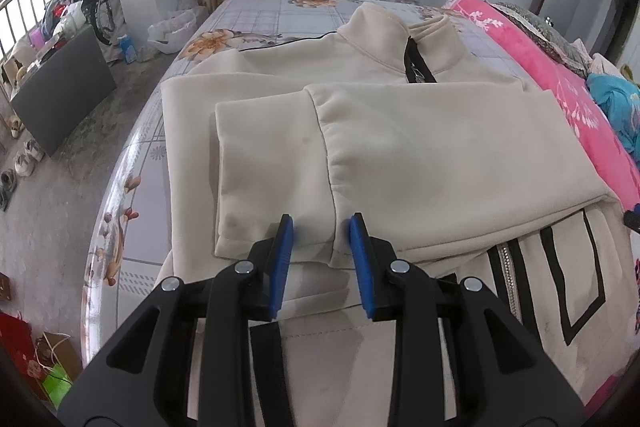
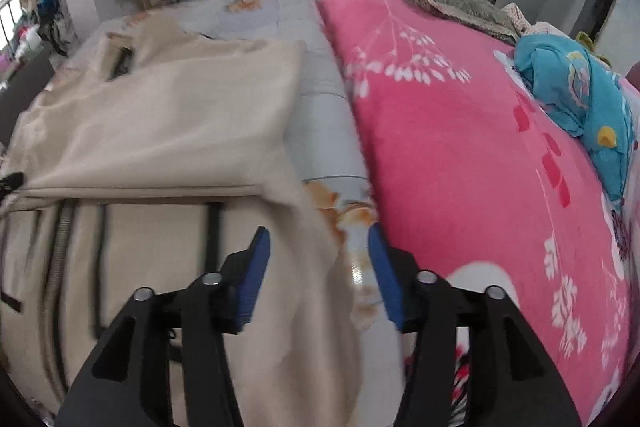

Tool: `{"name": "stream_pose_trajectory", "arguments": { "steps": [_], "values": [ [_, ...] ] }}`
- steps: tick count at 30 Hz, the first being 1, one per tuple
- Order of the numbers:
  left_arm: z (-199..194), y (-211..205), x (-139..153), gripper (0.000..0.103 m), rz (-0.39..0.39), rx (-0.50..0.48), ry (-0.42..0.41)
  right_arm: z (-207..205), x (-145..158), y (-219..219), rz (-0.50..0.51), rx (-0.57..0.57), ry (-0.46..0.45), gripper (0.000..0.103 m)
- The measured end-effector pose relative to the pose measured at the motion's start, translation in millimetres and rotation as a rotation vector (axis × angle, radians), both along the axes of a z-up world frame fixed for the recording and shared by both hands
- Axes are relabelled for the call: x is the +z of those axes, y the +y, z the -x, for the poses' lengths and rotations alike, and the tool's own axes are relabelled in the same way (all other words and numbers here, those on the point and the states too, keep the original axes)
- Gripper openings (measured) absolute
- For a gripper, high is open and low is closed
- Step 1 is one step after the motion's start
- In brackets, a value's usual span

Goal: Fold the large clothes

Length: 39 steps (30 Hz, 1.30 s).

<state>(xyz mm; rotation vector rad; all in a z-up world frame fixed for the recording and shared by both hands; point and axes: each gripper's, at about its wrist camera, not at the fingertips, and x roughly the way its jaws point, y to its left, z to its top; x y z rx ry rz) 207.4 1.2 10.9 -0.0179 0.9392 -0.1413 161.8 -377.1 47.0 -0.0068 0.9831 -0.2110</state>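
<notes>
jacket: cream zip jacket (image 1: 360, 99) lies flat, front up, on the floral bedsheet (image 1: 256, 15), collar at the far end, hem toward the camera.
sleeves: both folded across the chest; top sleeve cuff (image 1: 276, 179) ends just ahead of the left gripper.
left gripper (image 1: 322, 223): fingers spread, nothing held, hovering over the cuff's near edge.
right gripper (image 2: 316, 239): jaws apart, empty, above the jacket's right side edge (image 2: 304, 227) where it meets the sheet; pink blanket (image 2: 460, 167) just beside.
step, my read: take both lower corners, fold the hem up to the collar.
how: pinch all layers at the side seams, both at matching height; lift together, keeping the cloth taut so the sleeves don't slide.
risk: right view is motion-blurred, so the exact edge position is unclear; avoid catching sheet or blanket.
zipper (image 1: 506, 267): keep straight along the centre.
</notes>
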Motion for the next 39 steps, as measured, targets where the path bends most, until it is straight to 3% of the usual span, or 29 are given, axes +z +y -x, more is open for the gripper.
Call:
{"name": "stream_pose_trajectory", "arguments": {
  "steps": [7,11,14,15,19,26,30,37,39],
  "values": [
    [0,0,0,0.028,0.0,0.014,-0.003,-33,21,47,-0.12,0.13,-0.114,0.062],
    [1,1,0,0.029,0.002,0.011,-0.007,-68,-11,68,-0.148,0.173,-0.071,0.063],
    [1,2,0,0.033,0.006,0.012,-0.003,-83,-49,76,-0.122,0.153,0.045,0.064],
    [1,2,0,0.034,0.008,0.012,0.001,-83,-55,74,-0.136,0.142,0.047,0.066],
    [12,6,11,0.053,0.004,0.018,-0.003,-61,-38,73,-0.154,0.111,0.025,0.066],
    [58,3,32,0.076,-0.045,-0.02,0.002,4,-21,104,-0.144,0.23,0.019,0.082],
    [85,1,34,0.083,-0.085,-0.025,0.03,32,-30,117,-0.13,0.254,0.061,0.085],
    [115,-12,10,0.084,-0.147,-0.031,0.08,47,-57,129,-0.126,0.244,0.123,0.088],
    [119,-13,2,0.084,-0.15,-0.031,0.089,48,-60,133,-0.104,0.247,0.113,0.093]
  ]
}}
